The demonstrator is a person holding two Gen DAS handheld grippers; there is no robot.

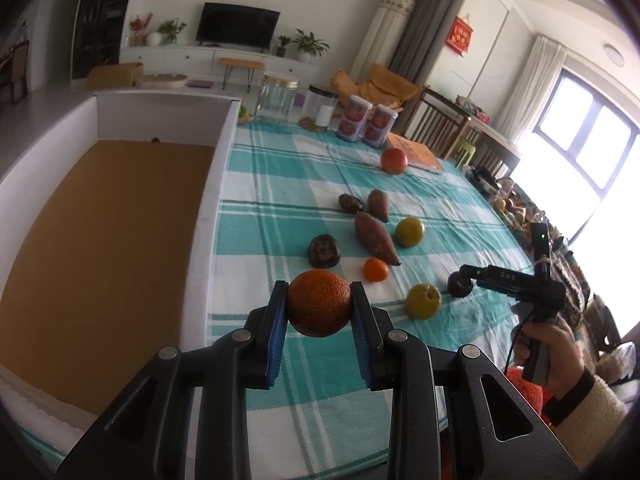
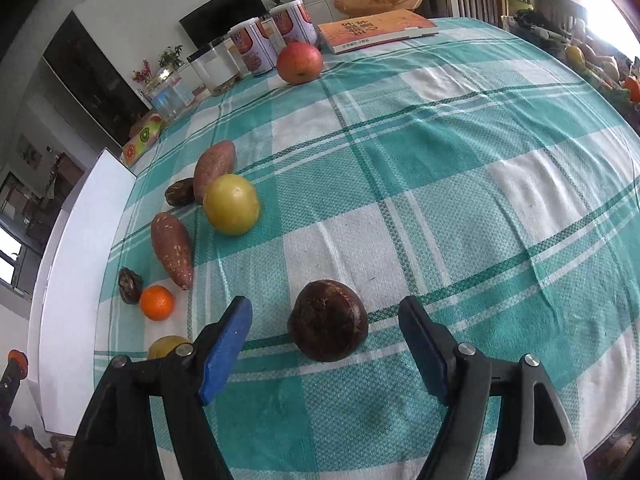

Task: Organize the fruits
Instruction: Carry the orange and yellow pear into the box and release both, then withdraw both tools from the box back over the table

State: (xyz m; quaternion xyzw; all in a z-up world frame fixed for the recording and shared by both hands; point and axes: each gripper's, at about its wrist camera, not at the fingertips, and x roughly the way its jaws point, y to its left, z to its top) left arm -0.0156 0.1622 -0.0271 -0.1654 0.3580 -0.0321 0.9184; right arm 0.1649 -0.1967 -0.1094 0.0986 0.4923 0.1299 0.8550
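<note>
My left gripper (image 1: 319,308) is shut on a rough-skinned orange (image 1: 319,300) and holds it above the checked tablecloth, just right of the white box (image 1: 218,184). A dark brown round fruit (image 2: 328,320) lies on the cloth between the blue pads of my right gripper (image 2: 324,305). That gripper is open, with a gap on each side of the fruit. In the left wrist view the right gripper (image 1: 460,285) sits at the same dark fruit (image 1: 456,289), held by a hand (image 1: 548,344). Two sweet potatoes (image 2: 172,250) (image 2: 214,168), a yellow fruit (image 2: 232,204), a small orange (image 2: 157,302) and an apple (image 2: 300,63) lie loose.
The white box has a brown cardboard floor (image 1: 100,240). At the table's far end stand glass jars (image 1: 276,100), two cans (image 1: 366,120) and an orange book (image 2: 376,30). Another yellow fruit (image 1: 423,300) and two dark fruits (image 1: 324,251) (image 1: 351,203) lie on the cloth.
</note>
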